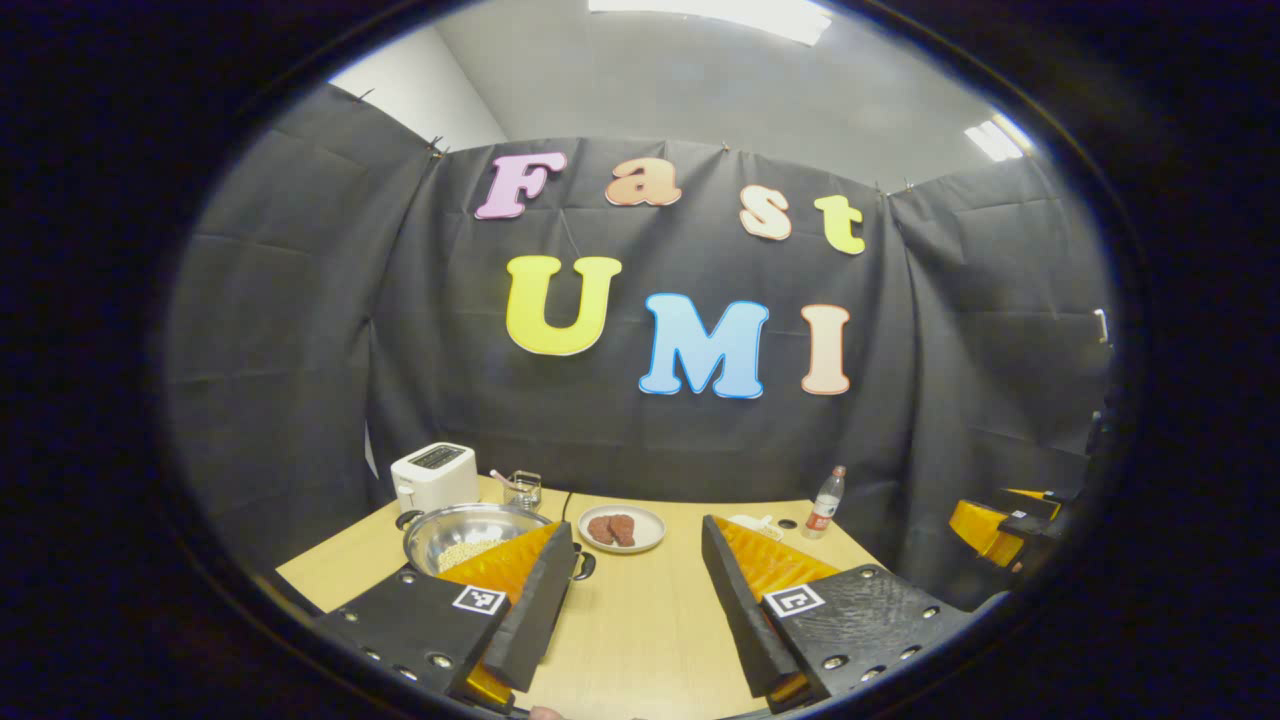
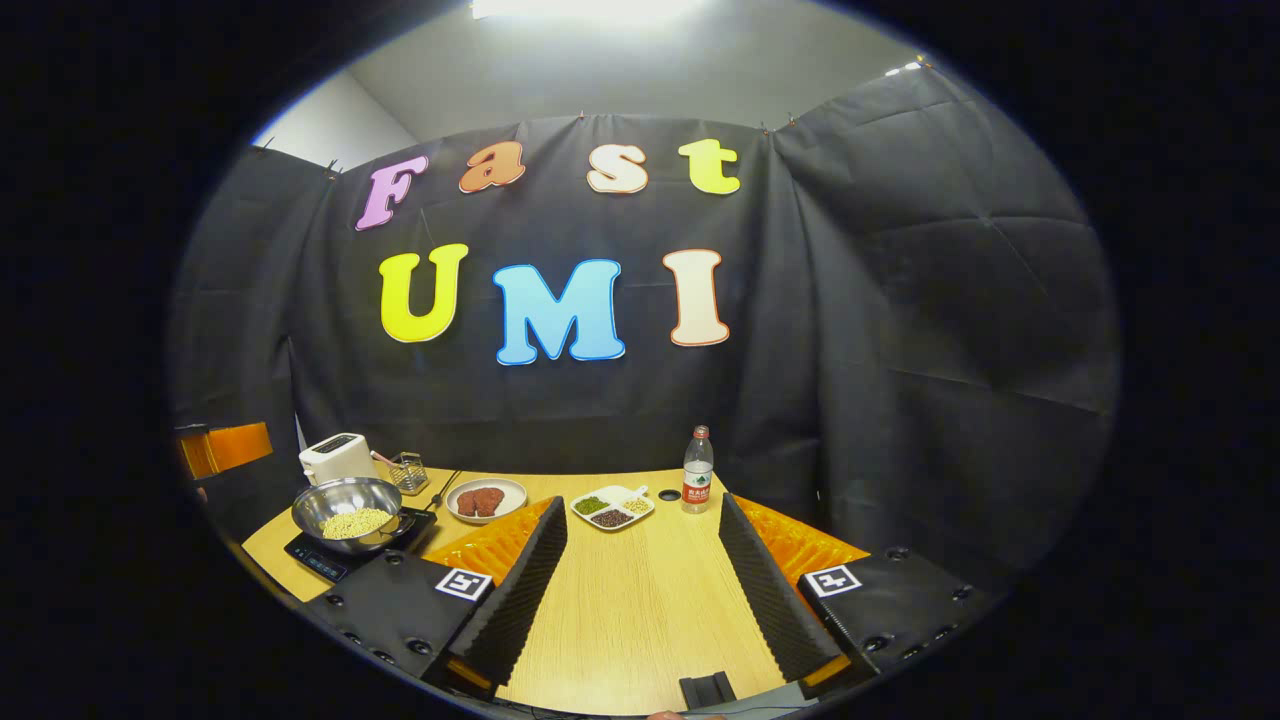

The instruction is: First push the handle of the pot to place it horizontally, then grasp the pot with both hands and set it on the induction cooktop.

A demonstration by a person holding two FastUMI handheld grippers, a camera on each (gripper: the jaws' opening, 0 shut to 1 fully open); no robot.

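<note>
One pot (image 2: pixel 348 507) of pale grains sits on one induction cooktop (image 2: pixel 318 560), ahead-left of the right gripper (image 2: pixel 640 590), whose fingers are spread. The left gripper (image 1: pixel 635 590) likewise gapes, with the pot just beyond its left finger. Also present: one toaster (image 2: pixel 338 456), one meat plate (image 2: pixel 486 499), one bottle (image 2: pixel 697 470). Bare bench (image 2: pixel 640 610) lies between each gripper's fingers.

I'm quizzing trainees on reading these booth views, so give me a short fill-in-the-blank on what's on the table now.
1. The pot sits on the black ____.
2. The toaster behind the pot is ____ in colour.
3. The round plate holds ____ red pieces of food.
4. The fingers of the right gripper stand ____, with bare table between them.

Missing words: cooktop; white; two; open
</note>
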